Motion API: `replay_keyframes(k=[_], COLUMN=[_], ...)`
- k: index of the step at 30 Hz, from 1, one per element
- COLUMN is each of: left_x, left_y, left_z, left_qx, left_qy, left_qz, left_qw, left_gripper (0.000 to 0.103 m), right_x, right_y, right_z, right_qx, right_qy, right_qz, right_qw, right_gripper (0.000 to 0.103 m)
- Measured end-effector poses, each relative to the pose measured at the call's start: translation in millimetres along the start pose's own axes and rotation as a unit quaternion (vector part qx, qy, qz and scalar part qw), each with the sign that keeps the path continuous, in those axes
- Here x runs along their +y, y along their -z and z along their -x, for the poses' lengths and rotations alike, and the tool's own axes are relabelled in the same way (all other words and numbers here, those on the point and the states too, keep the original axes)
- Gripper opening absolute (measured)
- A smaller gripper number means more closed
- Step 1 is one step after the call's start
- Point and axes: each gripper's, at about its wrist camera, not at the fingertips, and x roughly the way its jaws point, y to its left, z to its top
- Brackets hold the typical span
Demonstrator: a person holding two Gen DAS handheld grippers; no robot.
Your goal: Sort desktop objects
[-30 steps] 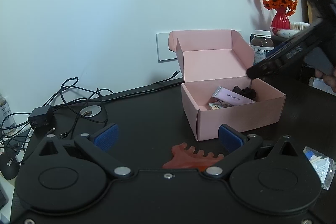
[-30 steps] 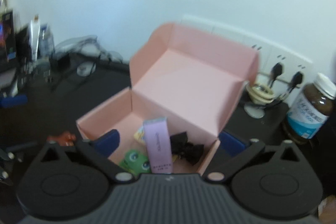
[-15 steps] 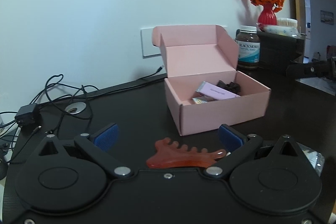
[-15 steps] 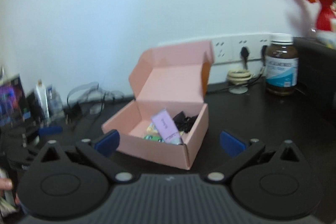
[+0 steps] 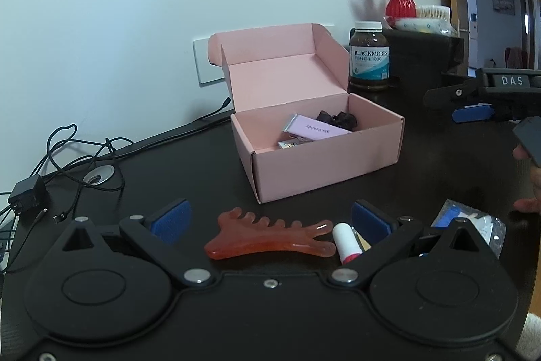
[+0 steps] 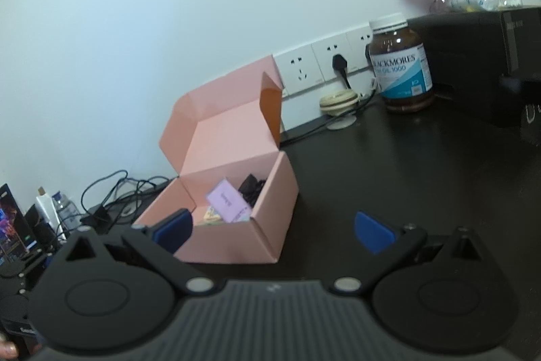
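An open pink cardboard box (image 5: 324, 158) sits on a dark desk (image 5: 189, 171), its lid standing up toward the wall. Inside it lie a lilac carton (image 5: 316, 130) with small script too fine to read, a black clump (image 5: 338, 118) behind the carton and a printed packet (image 5: 290, 144) in front of it. In front of the box, a red comb-shaped scraper (image 5: 270, 241) lies flat between the spread blue pads of the left gripper (image 5: 270, 220), whose jaws are wide open and hold nothing. A white-capped tube (image 5: 345, 244) touches the scraper's end, and a clear plastic sachet (image 5: 473, 222) lies further to the right of the box. Behind the box to its right stands a brown bottle (image 5: 369, 56) labelled "BLACKMORES FISH OIL 1000", with a red vase of orange flowers (image 5: 400, 0) beyond. The right gripper (image 6: 274, 229), also open and empty, hovers near the box; its body reads "DAS" in the left wrist view. Black cables (image 5: 67, 158) trail to the left of the box.
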Motion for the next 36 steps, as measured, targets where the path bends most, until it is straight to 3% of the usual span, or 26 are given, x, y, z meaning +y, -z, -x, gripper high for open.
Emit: replay_keyframes(k=[7,12,15,17,19,23,27,35,36], left_x=[3.9,1.9,3.5,3.7,3.5,-2.0,-12.7,-31.5,-33.5], left_y=[-0.4,-1.1,-0.8,-0.9,-1.6,-2.0,0.4,5.3,5.9], left_z=[2.9,4.3,2.6,3.7,6.2,12.1,12.0,11.5,11.2], left_qx=[0.002,-0.007,-0.003,-0.004,-0.006,-0.013,-0.009,0.011,0.015], left_qy=[0.030,0.020,0.022,0.023,0.033,0.052,0.041,0.058,0.060], left_qz=[0.029,0.031,0.037,0.037,0.036,0.021,-0.011,-0.058,-0.063], left_qw=[0.9991,0.9993,0.9991,0.9991,0.9988,0.9984,0.9990,0.9965,0.9961], left_gripper=[0.103,0.103,0.103,0.103,0.103,0.103,0.103,0.077,0.066], right_x=[-4.6,-12.7,-15.9,-12.0,-7.4,-3.5,6.4,16.7,17.1], right_y=[3.4,1.2,5.1,8.2,8.6,9.4,10.7,16.6,17.2], right_z=[3.5,7.2,15.1,19.5,18.1,18.3,20.1,15.3,15.6], right_qx=[-0.009,-0.004,-0.037,-0.056,-0.045,-0.022,-0.012,0.000,0.000], right_qy=[0.023,0.046,0.005,0.023,0.039,0.010,-0.001,-0.007,-0.006], right_qz=[-0.010,-0.045,-0.039,-0.019,-0.005,-0.010,0.006,0.017,0.018], right_qw=[1.000,0.998,0.999,0.998,0.998,1.000,1.000,1.000,1.000], right_gripper=[0.102,0.102,0.102,0.102,0.102,0.102,0.102,0.102,0.102])
